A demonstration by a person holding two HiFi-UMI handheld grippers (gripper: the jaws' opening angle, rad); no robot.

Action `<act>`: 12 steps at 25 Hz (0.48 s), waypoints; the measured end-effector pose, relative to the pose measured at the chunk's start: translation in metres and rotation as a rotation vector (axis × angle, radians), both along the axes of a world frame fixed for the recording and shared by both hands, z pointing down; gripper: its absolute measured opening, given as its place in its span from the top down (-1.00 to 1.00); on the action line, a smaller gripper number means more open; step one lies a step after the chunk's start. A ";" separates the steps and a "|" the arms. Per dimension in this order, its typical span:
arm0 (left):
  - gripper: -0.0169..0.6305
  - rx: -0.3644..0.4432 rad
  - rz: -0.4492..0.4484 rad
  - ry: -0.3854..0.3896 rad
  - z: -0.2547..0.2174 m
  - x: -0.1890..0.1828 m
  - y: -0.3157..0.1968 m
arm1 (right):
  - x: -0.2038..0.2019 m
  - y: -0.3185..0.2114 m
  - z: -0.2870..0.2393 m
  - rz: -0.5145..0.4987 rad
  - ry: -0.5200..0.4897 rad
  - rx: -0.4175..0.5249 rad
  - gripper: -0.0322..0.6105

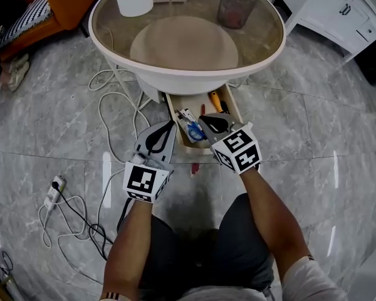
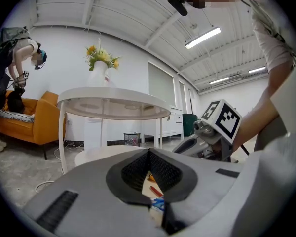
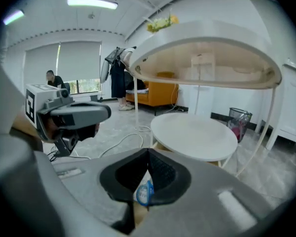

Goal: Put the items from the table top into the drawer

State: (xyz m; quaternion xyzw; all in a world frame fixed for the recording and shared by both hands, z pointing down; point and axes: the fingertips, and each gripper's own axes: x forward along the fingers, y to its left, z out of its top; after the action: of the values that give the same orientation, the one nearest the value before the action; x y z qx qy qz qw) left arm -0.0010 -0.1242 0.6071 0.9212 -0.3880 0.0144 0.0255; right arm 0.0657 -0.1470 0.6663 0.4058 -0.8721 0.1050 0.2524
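Drawer [image 1: 197, 102]: light wood, pulled open from under the round table [image 1: 113, 49]. Contents:
- Orange-handled tool [image 1: 214, 101], lying lengthwise at the back right.
- Small white item [image 1: 187, 113], mid-drawer.
- Blue-and-white item [image 1: 194, 130], just in front of the white one, near the drawer's front and partly hidden.

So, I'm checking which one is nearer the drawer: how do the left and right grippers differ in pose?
The left gripper lies at the left rim of the drawer, while the right gripper is over the drawer's inside. The left gripper looks level, and the right gripper tilts downward. Both have their jaws together and hold nothing.
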 end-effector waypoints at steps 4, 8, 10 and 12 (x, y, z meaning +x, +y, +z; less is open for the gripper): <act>0.95 0.001 0.001 0.004 -0.007 -0.004 0.001 | -0.017 0.009 -0.030 -0.076 -0.066 0.100 0.89; 0.95 0.007 0.018 0.024 -0.025 -0.006 0.004 | -0.031 0.020 -0.070 -0.153 -0.156 0.195 0.90; 0.95 0.015 0.028 0.021 -0.035 -0.005 0.004 | -0.036 0.022 -0.087 -0.175 -0.213 0.225 0.90; 0.95 0.033 0.037 0.004 -0.045 -0.004 0.003 | -0.039 0.022 -0.103 -0.190 -0.265 0.252 0.90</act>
State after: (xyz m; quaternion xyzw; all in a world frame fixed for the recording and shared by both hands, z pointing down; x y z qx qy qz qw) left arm -0.0055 -0.1212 0.5621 0.9285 -0.3711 0.0064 0.0107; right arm 0.0265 -0.1255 0.5636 0.3326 -0.9383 0.0234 0.0915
